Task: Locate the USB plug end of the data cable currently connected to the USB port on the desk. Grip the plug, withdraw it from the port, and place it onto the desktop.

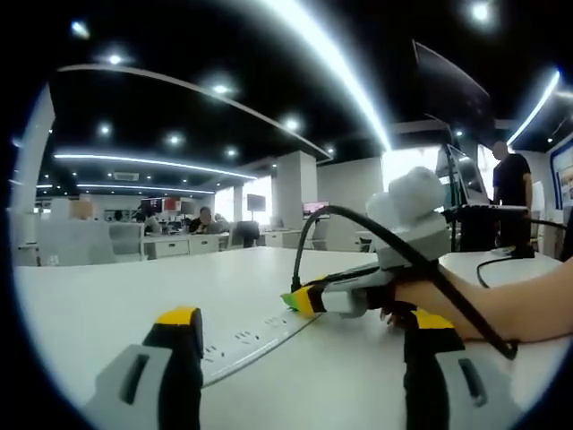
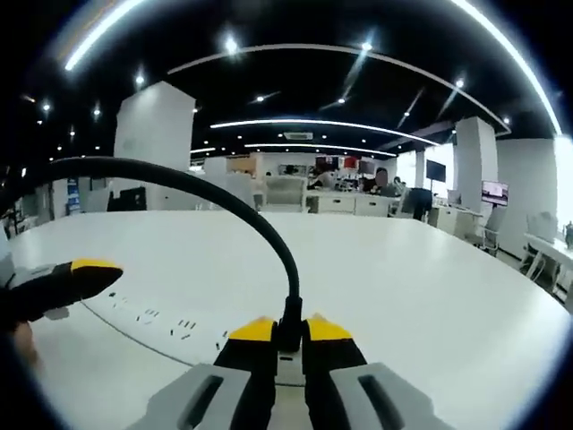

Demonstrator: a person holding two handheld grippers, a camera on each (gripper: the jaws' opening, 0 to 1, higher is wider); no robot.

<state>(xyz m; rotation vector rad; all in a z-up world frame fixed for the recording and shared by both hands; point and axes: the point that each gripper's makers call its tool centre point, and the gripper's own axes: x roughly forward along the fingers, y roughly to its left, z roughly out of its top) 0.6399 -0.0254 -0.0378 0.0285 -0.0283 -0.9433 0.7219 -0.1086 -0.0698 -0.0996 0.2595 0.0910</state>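
A black data cable (image 2: 206, 190) arcs up from its USB plug (image 2: 288, 333), which sits at the socket strip (image 2: 157, 320) set flush in the white desk (image 2: 403, 287). My right gripper (image 2: 288, 330) is shut on the plug, its yellow tips pressed to both sides. Whether the plug is still seated in the port I cannot tell. In the left gripper view the right gripper (image 1: 301, 300), held by a hand (image 1: 448, 300), points its tips down at the strip (image 1: 255, 333), with the cable (image 1: 309, 228) looping over it. My left gripper (image 1: 304, 319) stands open, wide apart, just short of the strip.
One jaw of the left gripper (image 2: 76, 276) pokes in at the left of the right gripper view. A monitor (image 1: 448, 98) and a standing person (image 1: 512, 184) are at the desk's far right, with another black cable (image 1: 501, 262). Office desks and seated people lie beyond.
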